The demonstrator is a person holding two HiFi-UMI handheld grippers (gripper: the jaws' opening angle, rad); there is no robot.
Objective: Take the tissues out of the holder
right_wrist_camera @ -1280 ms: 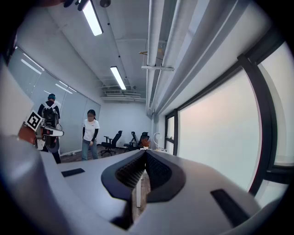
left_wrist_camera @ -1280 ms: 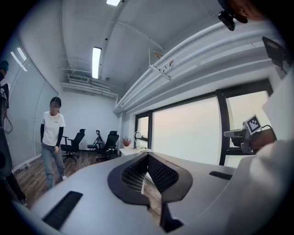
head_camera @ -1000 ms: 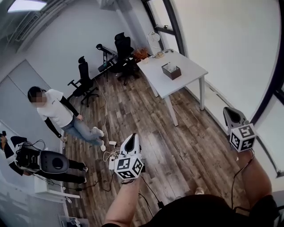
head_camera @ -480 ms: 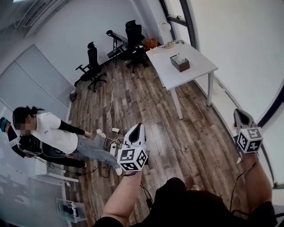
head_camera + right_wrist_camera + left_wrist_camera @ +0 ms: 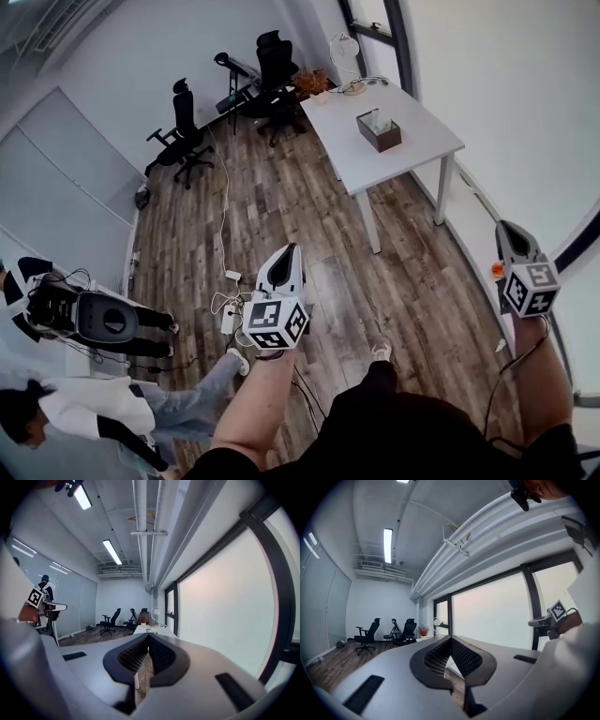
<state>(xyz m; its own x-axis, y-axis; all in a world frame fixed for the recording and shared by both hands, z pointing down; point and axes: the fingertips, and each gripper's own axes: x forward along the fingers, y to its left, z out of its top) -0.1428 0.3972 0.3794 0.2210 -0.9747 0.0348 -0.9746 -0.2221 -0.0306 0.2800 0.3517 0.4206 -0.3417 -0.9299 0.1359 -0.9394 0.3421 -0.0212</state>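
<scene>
Head view shows both tools held in the air over the wooden floor, well apart from the white table at the far right of the room. We note the left gripper near the centre of that view and the right gripper at its right edge, each pointing away from the person who holds them.

Left gripper view: the ribbed pads meet at their tips and nothing sits between them. Right gripper view: its jaws are likewise pressed together at the tips, with nothing caught in them; only floor shows through the slit lower down.

The holder, a dark brown open box, stands on the table about midway between its two long edges, rather nearer the end that faces the grippers than the far end. The tissues show pale inside its open top. Neither gripper touches the box or the table.

Two black office chairs stand beyond the table's far end. A second person in a white top is at the lower left corner of the head view.
</scene>
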